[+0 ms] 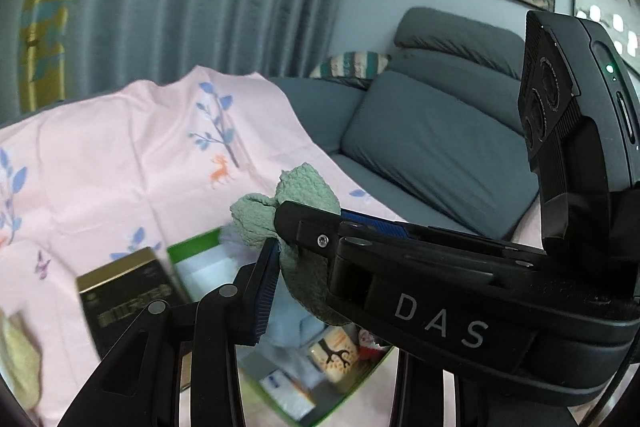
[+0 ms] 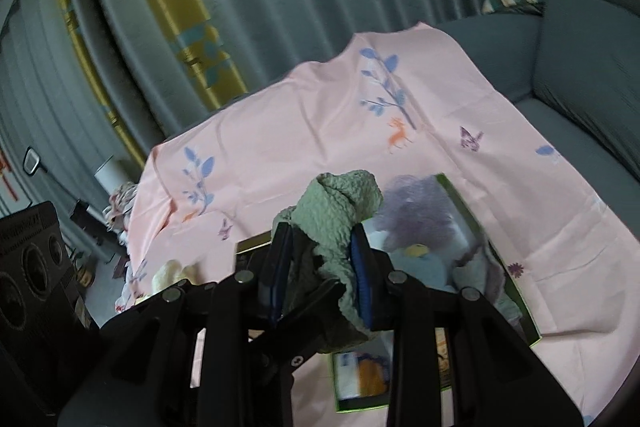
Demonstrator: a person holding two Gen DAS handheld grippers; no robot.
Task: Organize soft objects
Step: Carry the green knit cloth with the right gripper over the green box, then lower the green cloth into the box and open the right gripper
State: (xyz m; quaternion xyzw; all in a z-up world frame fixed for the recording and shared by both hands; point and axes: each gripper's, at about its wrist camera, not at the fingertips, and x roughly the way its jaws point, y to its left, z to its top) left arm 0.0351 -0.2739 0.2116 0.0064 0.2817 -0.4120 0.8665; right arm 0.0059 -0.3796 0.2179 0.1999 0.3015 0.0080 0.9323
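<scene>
Two grippers, one crumpled sage-green textured cloth (image 2: 340, 211) pinched between them: I see my right gripper (image 2: 324, 279) clamped narrow on it, my left gripper (image 1: 288, 247) likewise. The cloth hangs above a green-rimmed cardboard box (image 2: 516, 291) of soft toys on a pink printed sheet (image 2: 300, 131).

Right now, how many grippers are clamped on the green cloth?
2. Left gripper and right gripper both pinch the green cloth, held bunched above the green-edged box.
</scene>
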